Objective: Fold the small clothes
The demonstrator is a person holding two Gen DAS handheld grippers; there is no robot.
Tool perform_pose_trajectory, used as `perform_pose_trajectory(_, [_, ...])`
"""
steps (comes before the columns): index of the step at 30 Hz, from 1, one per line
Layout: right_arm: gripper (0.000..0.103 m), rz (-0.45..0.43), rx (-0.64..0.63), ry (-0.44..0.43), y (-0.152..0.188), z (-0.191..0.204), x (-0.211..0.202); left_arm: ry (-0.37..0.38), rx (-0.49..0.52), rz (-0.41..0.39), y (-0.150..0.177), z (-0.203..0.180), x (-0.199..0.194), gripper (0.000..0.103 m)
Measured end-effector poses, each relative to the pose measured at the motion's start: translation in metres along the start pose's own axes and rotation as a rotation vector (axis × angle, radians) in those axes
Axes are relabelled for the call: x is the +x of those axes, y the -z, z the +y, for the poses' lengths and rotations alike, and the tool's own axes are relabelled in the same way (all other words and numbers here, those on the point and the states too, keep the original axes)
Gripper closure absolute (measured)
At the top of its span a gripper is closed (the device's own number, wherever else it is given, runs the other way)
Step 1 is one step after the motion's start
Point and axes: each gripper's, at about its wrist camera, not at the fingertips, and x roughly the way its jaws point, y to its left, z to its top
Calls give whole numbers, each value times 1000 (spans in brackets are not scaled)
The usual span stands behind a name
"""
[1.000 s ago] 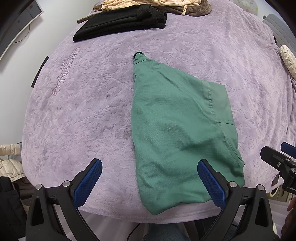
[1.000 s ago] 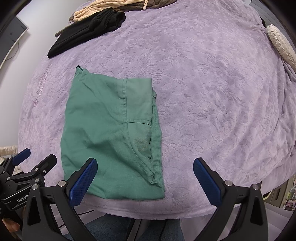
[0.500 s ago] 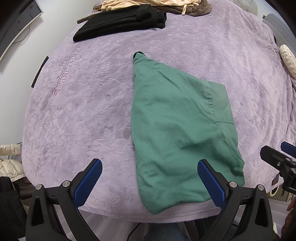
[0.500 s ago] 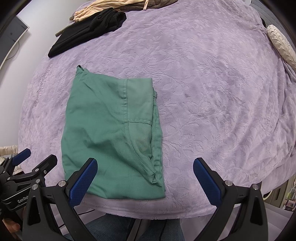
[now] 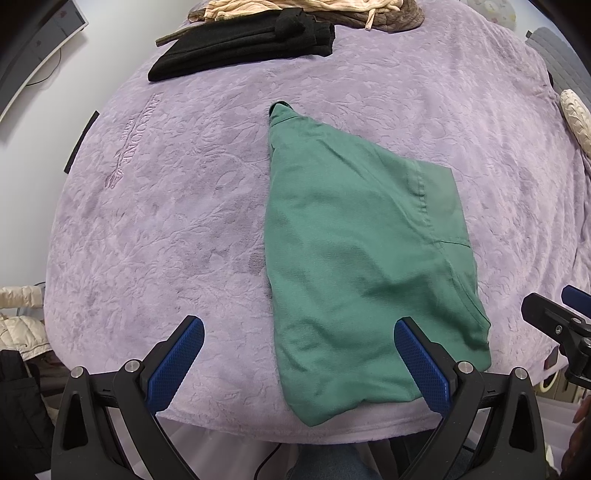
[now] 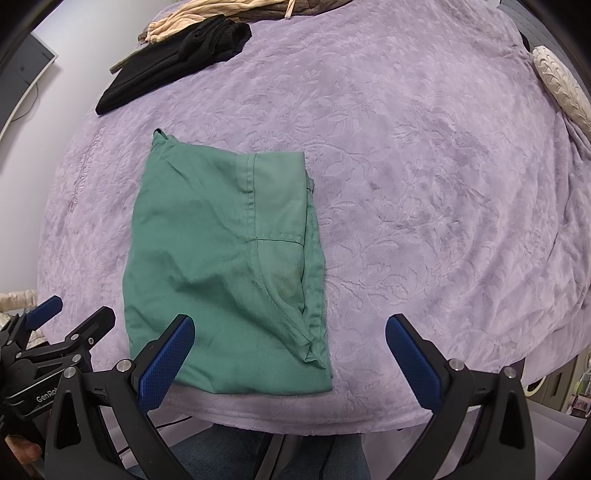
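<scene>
Lying flat on the purple blanket (image 5: 155, 229) (image 6: 443, 206), near its front edge, the green garment (image 5: 354, 258) (image 6: 221, 258) is seen already folded over on itself, with a seam and a hem showing along its right side. It is touched by neither pair of tongs.

The left tongs (image 5: 299, 362) (image 6: 70, 306) are held spread wide above the front edge of the blanket, nothing being pinched between the blue pads (image 5: 173, 365); the right-hand pad is seen in front of the garment's near right corner. The right tongs (image 6: 291, 362) (image 5: 554, 306) are likewise held wide apart and empty, the left pad (image 6: 162, 365) being set before the garment's near left corner, the other over bare blanket.

At the far side of the blanket, well apart from the green garment, a folded black garment (image 5: 243, 48) (image 6: 173, 62) is laid, and a beige and brown pile of cloth (image 5: 306, 7) (image 6: 221, 14) is seen just behind it. A pale patterned cushion (image 5: 576, 118) (image 6: 561, 85) is found at the right edge.
</scene>
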Motion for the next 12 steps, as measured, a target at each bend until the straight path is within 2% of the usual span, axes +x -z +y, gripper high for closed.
perform_pose_trajectory(12, [0, 12, 14, 0, 4, 1, 2, 10, 1, -19, 0, 4, -3, 0])
